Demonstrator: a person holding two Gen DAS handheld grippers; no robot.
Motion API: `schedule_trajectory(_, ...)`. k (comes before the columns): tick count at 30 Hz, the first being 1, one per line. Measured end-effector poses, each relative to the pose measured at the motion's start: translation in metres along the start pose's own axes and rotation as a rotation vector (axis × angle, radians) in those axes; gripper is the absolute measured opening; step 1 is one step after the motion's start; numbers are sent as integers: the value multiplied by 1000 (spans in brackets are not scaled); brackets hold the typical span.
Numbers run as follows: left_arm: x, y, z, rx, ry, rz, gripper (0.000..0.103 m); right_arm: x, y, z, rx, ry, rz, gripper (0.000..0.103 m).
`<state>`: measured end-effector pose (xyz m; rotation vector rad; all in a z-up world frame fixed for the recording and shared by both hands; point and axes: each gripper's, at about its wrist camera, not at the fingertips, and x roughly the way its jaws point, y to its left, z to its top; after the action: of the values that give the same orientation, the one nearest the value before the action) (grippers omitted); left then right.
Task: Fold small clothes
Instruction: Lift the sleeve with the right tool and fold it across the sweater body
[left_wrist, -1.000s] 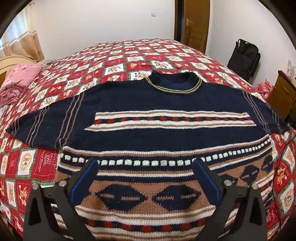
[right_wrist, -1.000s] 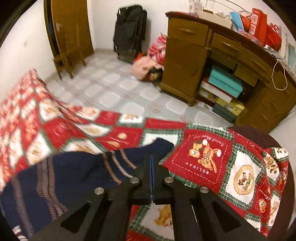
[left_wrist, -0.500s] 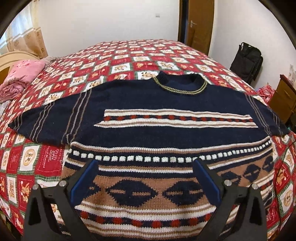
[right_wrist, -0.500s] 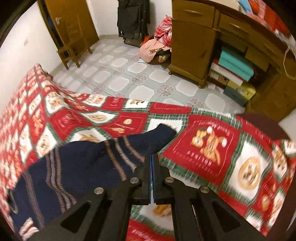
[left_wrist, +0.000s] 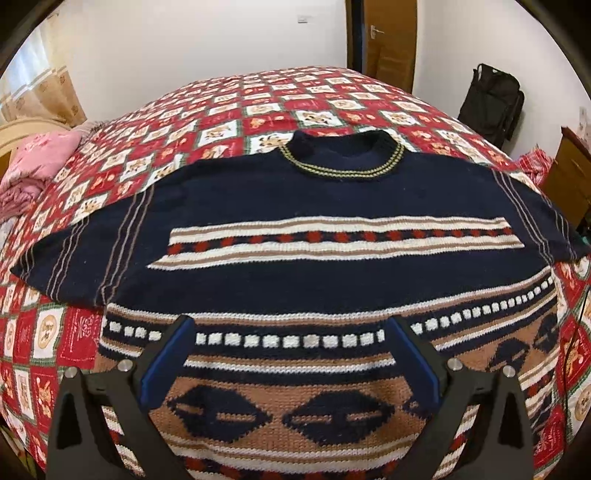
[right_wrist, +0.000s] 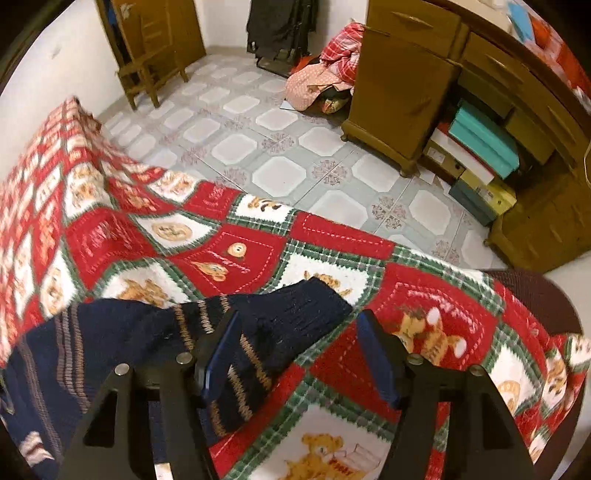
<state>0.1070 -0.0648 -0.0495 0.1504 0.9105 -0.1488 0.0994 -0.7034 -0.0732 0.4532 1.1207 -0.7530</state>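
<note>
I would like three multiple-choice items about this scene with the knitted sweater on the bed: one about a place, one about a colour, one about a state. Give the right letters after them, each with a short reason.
1. Where does the sweater lie?
A. spread on the patchwork bedspread
B. on the tiled floor
C. inside a drawer

2. What colour are the sleeves?
A. pink
B. dark navy with thin stripes
C. plain white

3. How do the jaws of the right gripper stand?
A. shut on the cuff
B. shut on nothing
C. open, having just been opening, with the sleeve cuff between them

Answers:
1 A, the sweater lies flat on the quilt.
2 B, both wrist views show it.
3 C, the blue pads stand apart over the cuff.
</note>
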Motion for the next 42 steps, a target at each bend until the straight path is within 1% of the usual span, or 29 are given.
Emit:
schedule_trajectory(3, 0, -1, 0, 9, 2, 12, 103, 14, 10, 3, -37, 30, -35, 66)
schedule_trajectory(6, 0, 3, 0, -8, 4, 19, 103, 24, 23, 3, -99, 62, -76, 65)
schedule_trajectory(7, 0, 4, 1, -13, 3, 21, 103, 25, 26, 1, -116, 62, -96, 52)
schedule_trajectory(8, -1, 5, 2, -19, 3, 22, 103, 27, 26, -1, -119, 77, -93, 39)
schedule_trajectory(9, -1, 7, 2, -26, 1, 20, 103, 27, 24, -3, -104, 91, -81, 20)
schedule_trajectory(11, -3, 8, 2, -32, 0, 15, 103, 20, 22, -5, -92, 70, -58, 8)
schedule_trajectory(12, -4, 8, 1, -34, -1, 10, 103, 12, 19, -6, -79, 43, -49, 7)
schedule_trajectory(14, -7, 9, 0, -33, -7, 4, 103, -9, 15, -5, -42, -24, -31, 6)
schedule_trajectory(15, -9, 10, 0, -34, -11, 1, 103, -27, 13, -7, -25, -72, -9, 6)
schedule_trajectory(16, -12, 12, 0, -39, -18, -3, 103, -37, 16, -7, -21, -99, 4, 6)
schedule_trajectory(17, -15, 14, 0, -44, -23, -7, 103, -57, 20, -10, -21, -140, 31, 6)
schedule_trajectory(19, -21, 20, 0, -62, -37, -16, 103, -87, 37, -17, -49, -202, 67, 6)
schedule_trajectory(23, -32, 36, -2, -95, -60, -21, 103, -163, 99, -47, -177, -331, 180, 6)
schedule_trajectory(24, -34, 42, -3, -106, -65, -20, 103, -189, 124, -59, -220, -370, 225, 6)
schedule_trajectory(25, -37, 47, -4, -115, -69, -21, 103, -202, 139, -67, -246, -390, 248, 6)
schedule_trajectory(27, -43, 60, -7, -135, -81, -22, 103, -243, 191, -95, -337, -451, 329, 4)
schedule_trajectory(28, -46, 65, -8, -140, -90, -16, 103, -254, 208, -107, -367, -468, 358, 4)
schedule_trajectory(31, -58, 87, -10, -161, -124, 20, 103, -299, 289, -162, -510, -521, 499, 4)
schedule_trajectory(32, -61, 95, -12, -172, -134, 34, 103, -306, 311, -176, -550, -525, 533, 4)
schedule_trajectory(33, -65, 108, -14, -194, -143, 51, 103, -316, 347, -201, -616, -524, 585, 4)
schedule_trajectory(34, -66, 115, -17, -207, -145, 58, 103, -319, 368, -217, -651, -520, 612, 4)
schedule_trajectory(35, -67, 129, -20, -236, -144, 69, 103, -321, 392, -236, -695, -506, 648, 4)
schedule_trajectory(36, -68, 138, -23, -255, -140, 76, 103, -320, 424, -260, -745, -469, 704, 4)
schedule_trajectory(39, -71, 166, -34, -306, -127, 91, 103, -309, 469, -309, -792, -402, 802, 4)
schedule_trajectory(41, -74, 182, -42, -320, -132, 124, 103, -297, 485, -343, -797, -407, 818, 4)
schedule_trajectory(42, -74, 188, -46, -323, -133, 144, 103, -290, 488, -350, -793, -410, 812, 5)
